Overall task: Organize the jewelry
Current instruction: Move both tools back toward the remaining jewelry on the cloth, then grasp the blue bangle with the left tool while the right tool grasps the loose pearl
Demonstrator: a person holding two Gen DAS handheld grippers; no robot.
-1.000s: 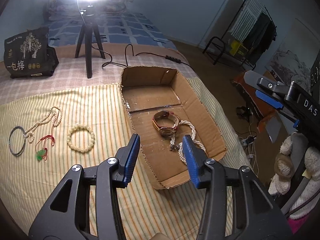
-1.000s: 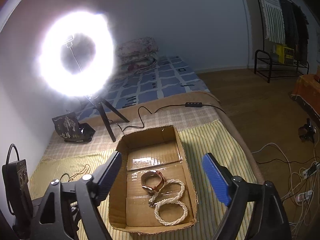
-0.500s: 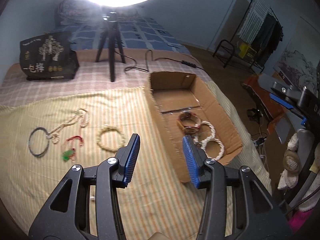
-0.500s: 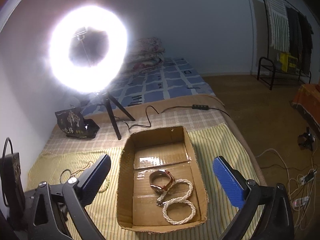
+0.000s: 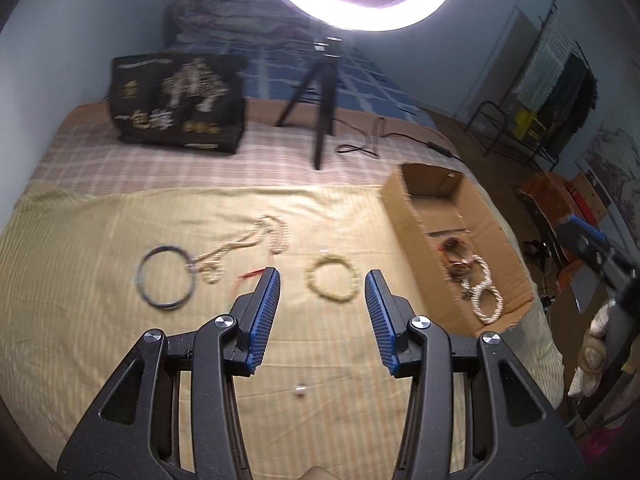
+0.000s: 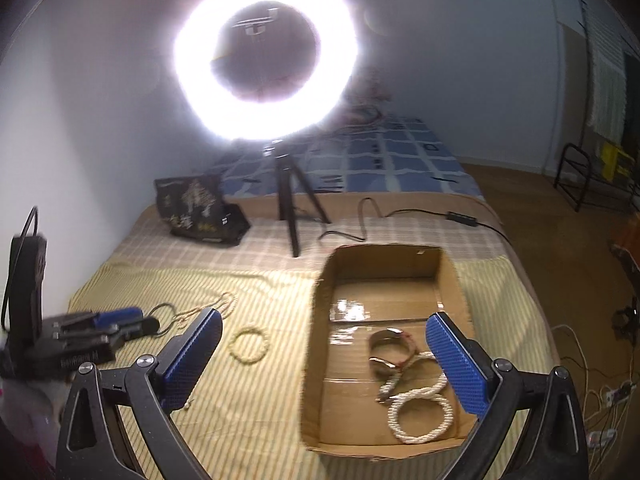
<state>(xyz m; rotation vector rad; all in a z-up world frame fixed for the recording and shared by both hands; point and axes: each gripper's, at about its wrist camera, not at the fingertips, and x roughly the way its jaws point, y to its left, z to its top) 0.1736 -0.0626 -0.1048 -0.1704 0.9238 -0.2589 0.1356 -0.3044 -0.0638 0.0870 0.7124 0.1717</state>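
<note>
surface: striped yellow cloth on bed | room: ring light on tripod, wood floor | box holds watch, pearls | bracelet on cloth | left gripper part open, empty | right gripper wide, empty

The left black gripper with blue ribbed pads tilts downward, jaws partly apart, nothing between them. The matching right gripper spreads widest, empty.
</note>
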